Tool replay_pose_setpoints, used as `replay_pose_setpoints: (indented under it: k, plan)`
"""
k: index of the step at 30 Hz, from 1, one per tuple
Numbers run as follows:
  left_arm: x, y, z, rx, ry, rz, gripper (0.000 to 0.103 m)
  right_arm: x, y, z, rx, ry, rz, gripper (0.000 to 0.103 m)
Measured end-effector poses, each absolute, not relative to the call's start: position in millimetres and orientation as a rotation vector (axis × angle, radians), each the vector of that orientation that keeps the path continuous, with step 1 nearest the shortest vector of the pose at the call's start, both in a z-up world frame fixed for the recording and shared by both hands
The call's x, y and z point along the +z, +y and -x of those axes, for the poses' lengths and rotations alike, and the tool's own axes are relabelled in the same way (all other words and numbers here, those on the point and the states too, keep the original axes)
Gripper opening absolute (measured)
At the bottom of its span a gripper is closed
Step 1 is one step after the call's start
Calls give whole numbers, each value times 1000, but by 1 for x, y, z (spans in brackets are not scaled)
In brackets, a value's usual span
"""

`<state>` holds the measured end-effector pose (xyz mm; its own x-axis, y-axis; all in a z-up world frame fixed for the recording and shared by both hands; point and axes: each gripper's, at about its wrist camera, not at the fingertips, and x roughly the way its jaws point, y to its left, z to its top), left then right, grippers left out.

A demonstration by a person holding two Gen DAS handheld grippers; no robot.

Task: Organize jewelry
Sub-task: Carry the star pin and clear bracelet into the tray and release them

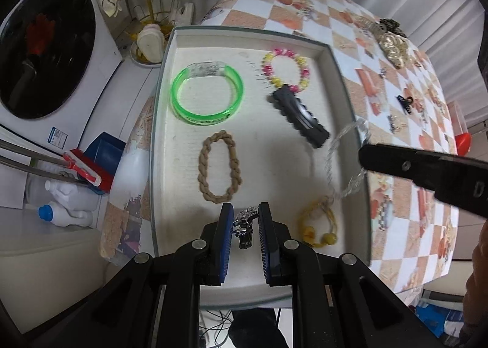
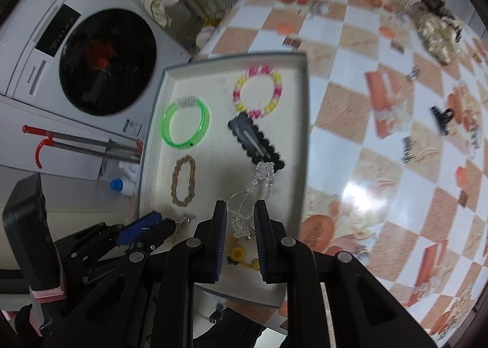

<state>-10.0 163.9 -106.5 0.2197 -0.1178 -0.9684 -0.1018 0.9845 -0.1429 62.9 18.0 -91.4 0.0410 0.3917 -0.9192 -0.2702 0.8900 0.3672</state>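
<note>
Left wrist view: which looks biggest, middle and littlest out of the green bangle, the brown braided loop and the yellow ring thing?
1. Green bangle, widest of all.
2. Brown braided loop, narrower but about as long; nearly a tie.
3. Yellow ring, clearly the smallest, even though it lies nearest the camera.

Both pictures are bright, lit from above. A white shiny spot of glare sits on the table cloth [image 2: 357, 192]. The right picture is smeared by blur, mostly on the far things. The tray [image 1: 164, 79] looks sharp. Edges bend round and the corners go black.
</note>
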Motion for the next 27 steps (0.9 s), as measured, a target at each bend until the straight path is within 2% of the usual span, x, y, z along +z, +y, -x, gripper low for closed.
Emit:
replay_pose_setpoints:
  k: [21,23,25,27]
  plan:
    - [-133,167,-9,55,1377,112,22,-157,50,-97,525,1558,-228,21]
    - [-132,166,-10,59,1381,105,22,-158,48,-100,527,1564,-237,28]
    - [-132,165,-10,65,1386,98,22,-154,45,-101,525,1559,-253,53]
    - [-131,165,-10,70,1390,92,22,-149,38,-104,529,1543,-273,54]
